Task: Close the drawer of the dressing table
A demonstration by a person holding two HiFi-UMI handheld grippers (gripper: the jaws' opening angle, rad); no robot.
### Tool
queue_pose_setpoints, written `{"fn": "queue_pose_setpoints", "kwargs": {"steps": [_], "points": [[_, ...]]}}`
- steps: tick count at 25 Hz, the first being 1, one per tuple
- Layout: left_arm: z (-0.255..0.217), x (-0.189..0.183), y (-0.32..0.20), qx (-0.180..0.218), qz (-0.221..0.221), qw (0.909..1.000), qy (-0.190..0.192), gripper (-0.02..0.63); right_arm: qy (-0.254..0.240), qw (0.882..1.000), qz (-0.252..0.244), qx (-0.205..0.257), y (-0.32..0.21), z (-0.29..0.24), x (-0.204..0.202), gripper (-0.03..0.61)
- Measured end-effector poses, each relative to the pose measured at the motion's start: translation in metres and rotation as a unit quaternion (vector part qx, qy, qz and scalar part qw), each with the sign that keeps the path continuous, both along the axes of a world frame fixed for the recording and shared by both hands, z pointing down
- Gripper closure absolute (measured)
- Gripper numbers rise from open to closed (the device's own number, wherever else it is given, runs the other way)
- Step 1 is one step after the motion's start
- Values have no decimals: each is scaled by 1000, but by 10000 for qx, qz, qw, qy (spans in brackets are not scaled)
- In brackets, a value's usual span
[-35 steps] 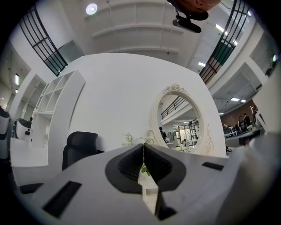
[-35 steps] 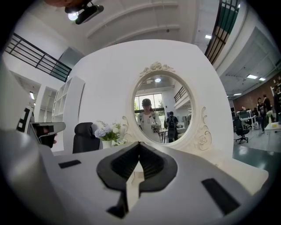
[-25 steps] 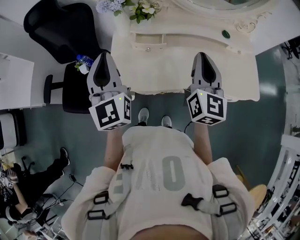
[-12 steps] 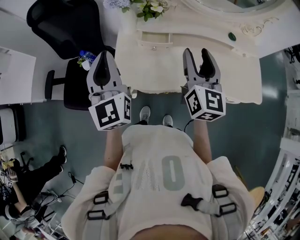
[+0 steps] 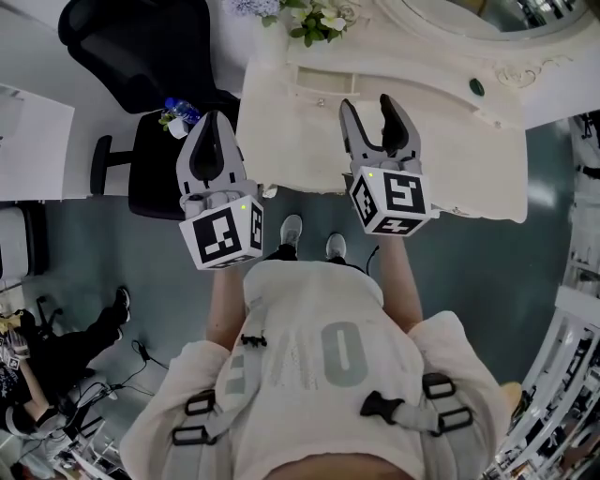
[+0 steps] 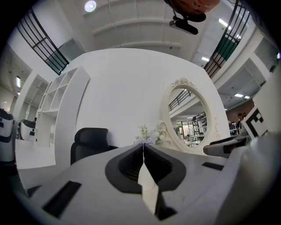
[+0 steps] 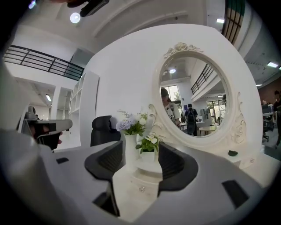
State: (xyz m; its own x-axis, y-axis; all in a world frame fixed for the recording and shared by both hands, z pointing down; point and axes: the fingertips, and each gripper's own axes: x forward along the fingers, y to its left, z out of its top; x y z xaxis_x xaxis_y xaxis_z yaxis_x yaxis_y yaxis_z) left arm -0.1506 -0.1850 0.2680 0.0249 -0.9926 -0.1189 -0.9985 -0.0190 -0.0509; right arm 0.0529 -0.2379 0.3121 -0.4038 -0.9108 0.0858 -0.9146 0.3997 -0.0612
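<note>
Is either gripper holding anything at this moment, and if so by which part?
Nothing is held. The left gripper is shut on nothing. The right gripper has just been opening its jaws; they are empty, with the drawer knob ahead of them, untouched.

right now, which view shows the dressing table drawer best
The right gripper view: the drawer sits centre frame and close, its front and knob facing the camera. The head view shows it only from above, small, below the flowers. The left gripper view does not show it.
</note>
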Motion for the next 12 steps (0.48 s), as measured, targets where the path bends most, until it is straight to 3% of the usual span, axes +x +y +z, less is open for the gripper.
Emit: {"fn": "queue_pose_setpoints", "kwargs": {"steps": [12], "points": [[27, -35, -21, -317, 80, 9994, 112, 592, 680, 9935, -229, -888, -41, 94, -64, 305]]}}
